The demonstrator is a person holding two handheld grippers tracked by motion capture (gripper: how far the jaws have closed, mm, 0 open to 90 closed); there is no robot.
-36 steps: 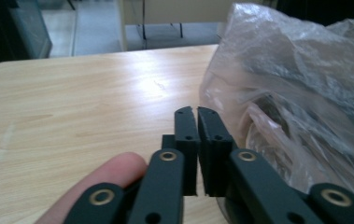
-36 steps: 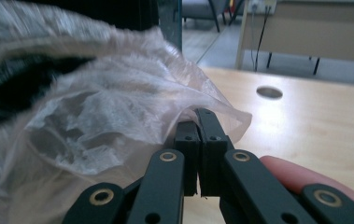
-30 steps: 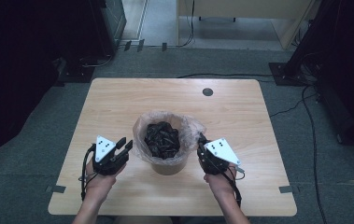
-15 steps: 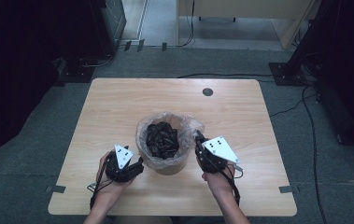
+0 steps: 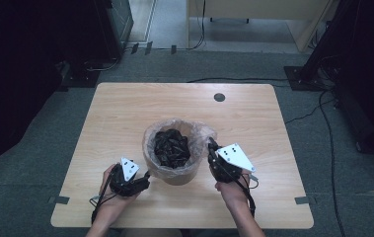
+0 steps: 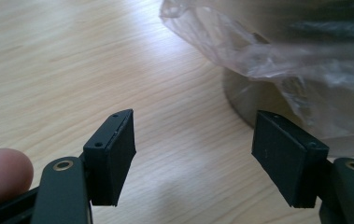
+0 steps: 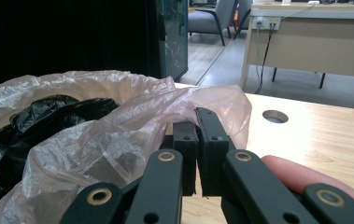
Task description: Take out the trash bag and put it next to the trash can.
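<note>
The right gripper (image 7: 197, 140) pinches the clear bin liner's (image 7: 118, 135) right rim to lift it, while the left gripper (image 6: 198, 158), wide open and empty, lines up near the bin's (image 5: 174, 174) left base.

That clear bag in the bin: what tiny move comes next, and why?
Probably ease the left gripper forward to pinch the clear bag. It is open beside the bin, while the right gripper is shut on the bag's other edge.
</note>
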